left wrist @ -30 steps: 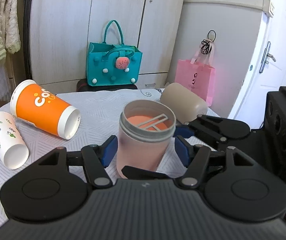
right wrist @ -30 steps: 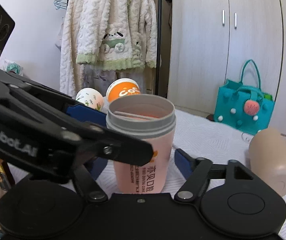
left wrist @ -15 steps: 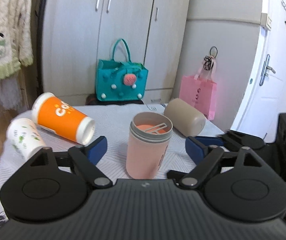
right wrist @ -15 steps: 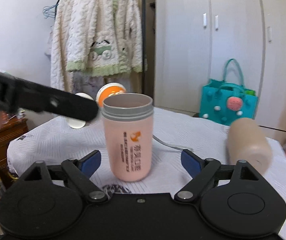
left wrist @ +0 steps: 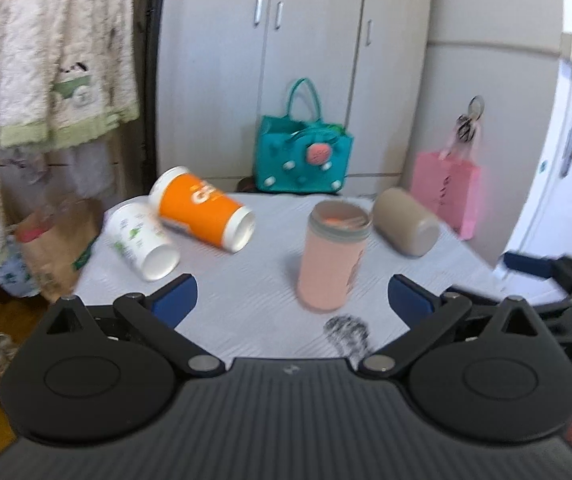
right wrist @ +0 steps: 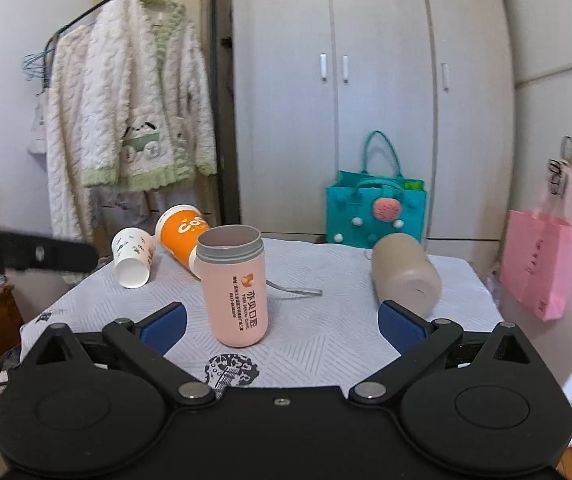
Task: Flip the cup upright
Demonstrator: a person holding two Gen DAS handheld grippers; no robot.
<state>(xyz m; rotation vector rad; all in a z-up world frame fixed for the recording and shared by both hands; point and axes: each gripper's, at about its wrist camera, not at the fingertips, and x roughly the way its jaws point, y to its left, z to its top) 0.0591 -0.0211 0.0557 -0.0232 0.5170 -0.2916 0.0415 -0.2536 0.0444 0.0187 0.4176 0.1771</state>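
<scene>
Now both your grippers, left gripper (left wrist: pixel 290 293) and right gripper (right wrist: pixel 282 322), are spread wide and hold nothing. Between the right fingers stands the pink cup (right wrist: pixel 234 289) (mouth up), on the white tablecloth (right wrist: pixel 325 336), beside a toppled beige cup (right wrist: pixel 405 274).

Upright pink plastic cup (left wrist: pixel 333 258) mid-frame on the white tabletop (left wrist: pixel 254 304), between spread left tongs (left wrist: pixel 291 294).

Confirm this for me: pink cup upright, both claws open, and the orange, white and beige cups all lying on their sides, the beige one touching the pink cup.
One error: the right wrist view shows the beige cup lying apart from the pink cup, not touching it.
</scene>
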